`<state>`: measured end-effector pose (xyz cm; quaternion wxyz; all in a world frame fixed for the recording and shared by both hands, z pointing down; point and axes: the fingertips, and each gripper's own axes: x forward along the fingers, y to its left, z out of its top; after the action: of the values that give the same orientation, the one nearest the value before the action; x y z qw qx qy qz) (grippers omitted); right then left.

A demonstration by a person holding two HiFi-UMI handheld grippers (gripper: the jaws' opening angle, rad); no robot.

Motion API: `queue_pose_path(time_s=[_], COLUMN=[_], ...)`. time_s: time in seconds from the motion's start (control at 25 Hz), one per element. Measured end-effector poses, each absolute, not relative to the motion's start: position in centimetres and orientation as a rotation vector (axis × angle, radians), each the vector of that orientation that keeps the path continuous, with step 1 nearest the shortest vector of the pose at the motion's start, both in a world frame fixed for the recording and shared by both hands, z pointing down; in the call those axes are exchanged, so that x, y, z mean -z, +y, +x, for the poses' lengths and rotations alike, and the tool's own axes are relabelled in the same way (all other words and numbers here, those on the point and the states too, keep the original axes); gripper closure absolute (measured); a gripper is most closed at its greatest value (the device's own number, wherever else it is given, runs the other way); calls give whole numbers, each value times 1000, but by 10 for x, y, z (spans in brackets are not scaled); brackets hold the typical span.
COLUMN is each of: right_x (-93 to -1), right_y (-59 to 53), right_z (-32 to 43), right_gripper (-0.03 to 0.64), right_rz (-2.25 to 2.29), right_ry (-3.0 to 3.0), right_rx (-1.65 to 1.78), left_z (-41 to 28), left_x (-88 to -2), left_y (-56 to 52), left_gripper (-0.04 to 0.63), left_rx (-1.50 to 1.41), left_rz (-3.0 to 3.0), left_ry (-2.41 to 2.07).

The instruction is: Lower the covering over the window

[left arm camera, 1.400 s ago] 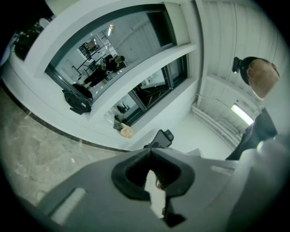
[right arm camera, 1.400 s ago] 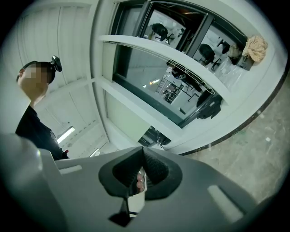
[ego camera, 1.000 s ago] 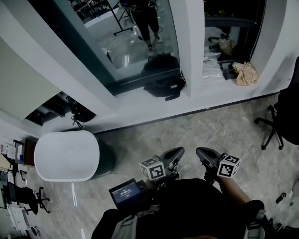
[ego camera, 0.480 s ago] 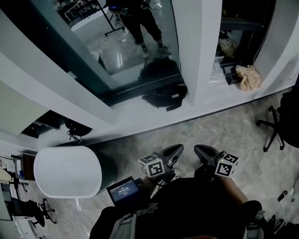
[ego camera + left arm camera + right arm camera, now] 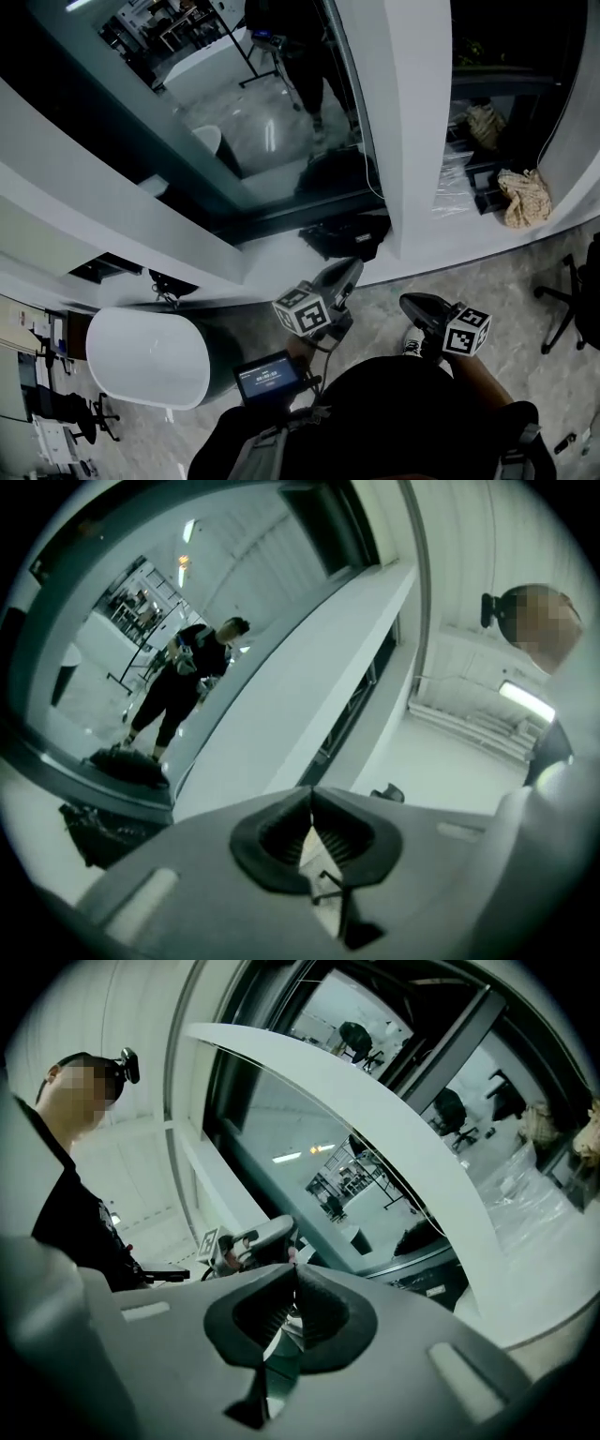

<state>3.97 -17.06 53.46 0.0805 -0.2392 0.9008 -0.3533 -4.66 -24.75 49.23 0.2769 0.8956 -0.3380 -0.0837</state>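
The big dark window pane (image 5: pixel 262 122) reflects a person and a lit floor; no lowered covering shows over it. A thin pale cord (image 5: pixel 373 178) runs down the pane's right edge beside the white pillar (image 5: pixel 412 141). My left gripper (image 5: pixel 354 266) is shut and empty, its tip reaching the white sill (image 5: pixel 281 272) just below the cord. My right gripper (image 5: pixel 405 303) is shut and empty too, lower and to the right, over the floor. In the left gripper view the gripper (image 5: pixel 311 803) faces along the sill. The right gripper (image 5: pixel 292 1279) looks at the pane, with the left gripper (image 5: pixel 248 1241) ahead of it.
A black bag (image 5: pixel 342 234) lies on the sill under the cord. A beige cloth (image 5: pixel 525 197) and clear plastic (image 5: pixel 459 183) sit on the right sill. A white rounded tub (image 5: pixel 150 352) stands at the left, an office chair (image 5: pixel 577 300) at the right.
The view has closed in on the window. Both grippers moved forward toward the sill, the left one farther and higher, now ahead of the right. Both stayed shut.
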Motion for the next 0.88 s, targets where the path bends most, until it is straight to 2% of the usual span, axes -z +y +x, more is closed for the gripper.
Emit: queue_pose_path(time_s=[0.12, 0.44, 0.76, 0.88], right_x=[-532, -535, -541, -541], right_y=[-195, -234, -268, -278], right_z=[55, 80, 87, 89], right_gripper=[609, 609, 609, 609], right_rz=[-653, -666, -905, -995], right_ry=[2747, 2779, 2633, 2566], right_rx=[1025, 993, 1013, 1004], left_z=[-35, -11, 22, 29], left_x=[-464, -408, -336, -316], left_y=[-297, -391, -447, -457], left_gripper=[587, 501, 374, 353], left_rx=[285, 366, 549, 605], left_rz=[2461, 2578, 2683, 2719], left_ry=[-986, -1059, -714, -575])
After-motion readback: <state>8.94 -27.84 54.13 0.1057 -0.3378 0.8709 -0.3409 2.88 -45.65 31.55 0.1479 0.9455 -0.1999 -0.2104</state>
